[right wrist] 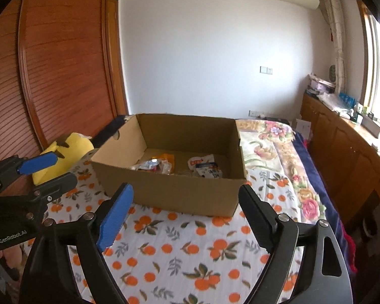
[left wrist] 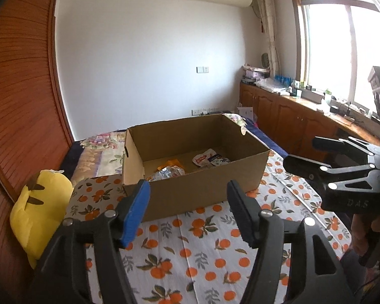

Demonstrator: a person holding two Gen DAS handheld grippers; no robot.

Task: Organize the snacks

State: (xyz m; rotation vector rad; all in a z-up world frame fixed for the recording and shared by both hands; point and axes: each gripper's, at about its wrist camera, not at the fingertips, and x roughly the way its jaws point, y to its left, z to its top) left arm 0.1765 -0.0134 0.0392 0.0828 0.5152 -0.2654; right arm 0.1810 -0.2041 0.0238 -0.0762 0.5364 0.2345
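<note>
An open cardboard box (left wrist: 195,192) stands on the orange-print bed cover (left wrist: 202,253). On its floor lie a crinkled silver packet (left wrist: 168,172), an orange packet (left wrist: 173,163) and white snack packets (left wrist: 210,159). My left gripper (left wrist: 188,183) is open just short of the box's near wall, with nothing between its fingers. My right gripper (right wrist: 186,187) is open wider, also in front of the box (right wrist: 169,190) and empty. The same silver packet (right wrist: 152,164) and white packets (right wrist: 205,167) show in the right wrist view. Each gripper appears at the edge of the other's view, the right one (left wrist: 302,153) and the left one (right wrist: 64,167).
A yellow plush toy (left wrist: 43,202) lies at the bed's left edge against a slatted wooden wardrobe door (left wrist: 20,101). A floral quilt (right wrist: 273,147) covers the bed beyond the box. Low wooden cabinets (left wrist: 291,121) with clutter run under the window on the right.
</note>
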